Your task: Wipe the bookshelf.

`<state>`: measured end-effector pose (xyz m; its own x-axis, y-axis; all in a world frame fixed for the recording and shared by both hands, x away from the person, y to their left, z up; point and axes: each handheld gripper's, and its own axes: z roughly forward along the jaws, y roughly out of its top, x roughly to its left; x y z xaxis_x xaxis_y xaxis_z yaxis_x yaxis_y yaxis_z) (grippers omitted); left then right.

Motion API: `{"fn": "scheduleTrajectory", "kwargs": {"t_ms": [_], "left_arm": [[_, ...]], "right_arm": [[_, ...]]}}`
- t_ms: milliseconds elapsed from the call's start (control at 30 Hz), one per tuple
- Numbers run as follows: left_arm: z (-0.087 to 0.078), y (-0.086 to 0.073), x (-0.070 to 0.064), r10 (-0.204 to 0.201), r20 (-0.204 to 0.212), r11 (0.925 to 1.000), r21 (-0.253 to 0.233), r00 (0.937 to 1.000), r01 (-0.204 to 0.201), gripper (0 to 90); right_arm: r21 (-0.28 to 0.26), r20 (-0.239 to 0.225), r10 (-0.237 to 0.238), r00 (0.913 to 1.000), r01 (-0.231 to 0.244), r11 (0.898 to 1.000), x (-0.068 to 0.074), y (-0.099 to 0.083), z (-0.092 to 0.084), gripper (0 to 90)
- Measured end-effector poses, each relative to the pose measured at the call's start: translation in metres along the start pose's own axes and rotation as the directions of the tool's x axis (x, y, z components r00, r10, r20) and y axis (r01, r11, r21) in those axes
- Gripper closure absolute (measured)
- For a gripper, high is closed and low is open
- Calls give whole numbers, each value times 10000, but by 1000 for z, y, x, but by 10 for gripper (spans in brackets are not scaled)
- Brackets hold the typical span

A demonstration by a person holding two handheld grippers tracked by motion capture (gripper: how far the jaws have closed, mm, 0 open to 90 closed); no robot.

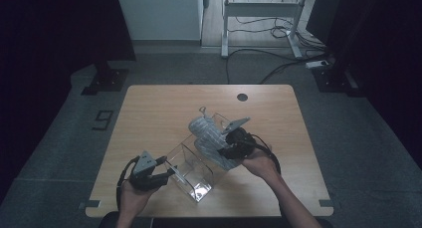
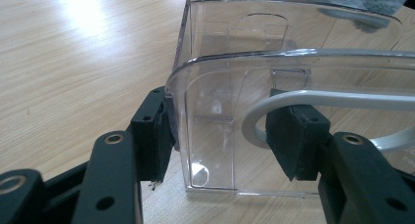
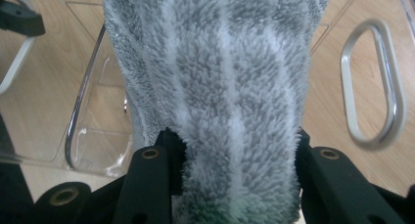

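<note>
Sitting near the middle of the wooden worktop [image 1: 149, 113], toward its near edge, is a clear plastic organizer [image 1: 191, 175] with open compartments; the left gripper [image 1: 169, 173] is gripping its end wall, one pad on the outside face and the other inside, as the left gripper view shows, with the clear wall [image 2: 205, 136] pinched between the black pads [image 2: 151, 136]; a pale grey metal loop handle [image 2: 313, 99] is lying just beside the inner pad. The right gripper [image 1: 230, 149] is clenching a fluffy grey towel with lighter stripes [image 1: 211, 138], which is draping over the organizer's far compartment; in the right gripper view the striped towel [image 3: 220, 87] is bulging between both jaws and hanging over the clear rim [image 3: 80, 111], while another oval handle [image 3: 374, 82] is resting on the wood beside it. A round cable hole [image 1: 242, 97] is sitting near the worktop's far edge. On the floor off the far left corner, a black marker reading "9" [image 1: 103, 119] is lying; I cannot tell of any other writing.
</note>
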<state>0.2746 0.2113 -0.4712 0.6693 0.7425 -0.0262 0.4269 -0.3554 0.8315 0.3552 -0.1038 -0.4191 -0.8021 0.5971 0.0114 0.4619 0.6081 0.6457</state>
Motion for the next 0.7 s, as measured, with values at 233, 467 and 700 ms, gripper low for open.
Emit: {"fn": "scheduleTrajectory", "kwargs": {"t_ms": [233,467,700], "left_arm": [[0,0,0,8,-19,10000,16,10000,-8,448],[0,0,0,-7,-11,10000,13,10000,7,448],[1,1,-1,-43,-48,10000,-7,10000,43,447]], "right_arm": [[112,37,75,10000,-76,9999,1,-17,-6,593],[142,4,317,9995,-317,9994,-1,-35,0,592],[328,71,431,9990,-433,9985,-4,-44,10,592]]}}
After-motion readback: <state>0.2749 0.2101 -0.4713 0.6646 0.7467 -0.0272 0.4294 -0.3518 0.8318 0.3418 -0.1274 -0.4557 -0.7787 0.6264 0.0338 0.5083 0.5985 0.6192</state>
